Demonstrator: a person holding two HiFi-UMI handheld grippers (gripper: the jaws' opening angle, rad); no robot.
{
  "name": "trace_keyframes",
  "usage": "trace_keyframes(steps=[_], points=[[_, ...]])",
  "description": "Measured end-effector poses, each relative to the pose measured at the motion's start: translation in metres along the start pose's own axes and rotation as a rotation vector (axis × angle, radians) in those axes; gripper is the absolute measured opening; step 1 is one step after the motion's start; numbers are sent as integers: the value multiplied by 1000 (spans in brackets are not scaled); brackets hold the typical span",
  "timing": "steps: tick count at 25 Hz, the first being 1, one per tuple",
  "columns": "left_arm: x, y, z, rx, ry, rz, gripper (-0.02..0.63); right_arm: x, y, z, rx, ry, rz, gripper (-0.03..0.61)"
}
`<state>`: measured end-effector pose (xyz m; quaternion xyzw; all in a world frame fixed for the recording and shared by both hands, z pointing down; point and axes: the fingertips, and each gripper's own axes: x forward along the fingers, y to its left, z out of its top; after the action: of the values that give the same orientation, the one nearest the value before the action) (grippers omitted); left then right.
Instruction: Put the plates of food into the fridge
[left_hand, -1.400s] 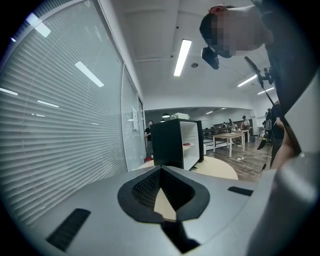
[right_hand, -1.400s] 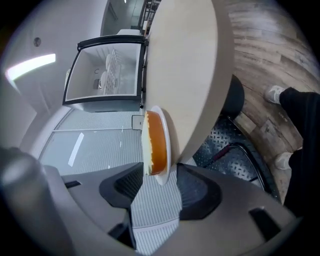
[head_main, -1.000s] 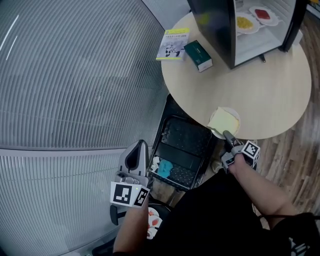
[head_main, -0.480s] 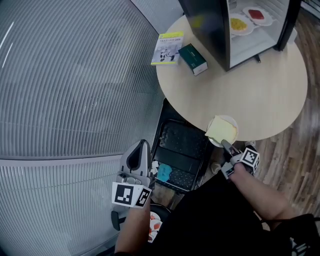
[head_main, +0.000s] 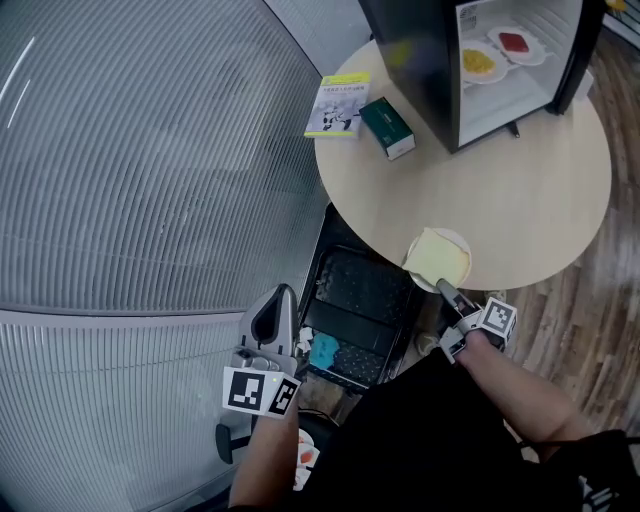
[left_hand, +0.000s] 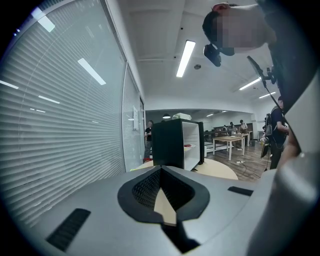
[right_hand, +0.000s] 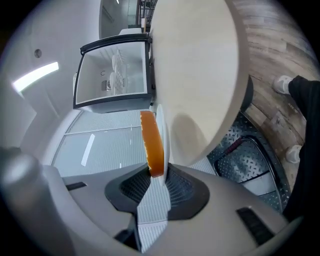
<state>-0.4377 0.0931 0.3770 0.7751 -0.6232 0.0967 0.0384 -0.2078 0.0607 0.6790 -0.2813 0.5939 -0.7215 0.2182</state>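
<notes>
A white plate (head_main: 456, 243) with a slice of toast (head_main: 434, 257) hangs at the near edge of the round table (head_main: 500, 180). My right gripper (head_main: 445, 291) is shut on its near rim; its jaws have just been closing on that rim. In the right gripper view the plate (right_hand: 161, 131) and toast (right_hand: 151, 142) stand edge-on between the jaws of the right gripper (right_hand: 159, 172). The open black fridge (head_main: 415, 55) at the table's far side holds a plate of yellow food (head_main: 479, 62) and a plate of red food (head_main: 515, 43). My left gripper (head_main: 270, 315), low at the left, is shut and empty.
A booklet (head_main: 337, 103) and a dark green box (head_main: 387, 127) lie on the table left of the fridge. Under the table's near edge stands a black metal cart (head_main: 355, 300) with a blue item (head_main: 323, 350). Ribbed blinds (head_main: 140, 180) fill the left side.
The right gripper's jaws have closed on the plate's rim and lifted the plate a little off the table edge. The left gripper has stayed where it was.
</notes>
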Motion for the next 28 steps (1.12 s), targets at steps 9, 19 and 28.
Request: trace_keyframes(steps=[9,19,28], points=[[35,-15,19,-29,-71,-46,3,-17,47,34,-67,-29,44,100],[104,-56,58,-41,-150,-133,3,-45,101,113,-96,-128,59,100],[153,-91,90,-44,-177,-167,3,-44,141,178,-112,-121,76,100]])
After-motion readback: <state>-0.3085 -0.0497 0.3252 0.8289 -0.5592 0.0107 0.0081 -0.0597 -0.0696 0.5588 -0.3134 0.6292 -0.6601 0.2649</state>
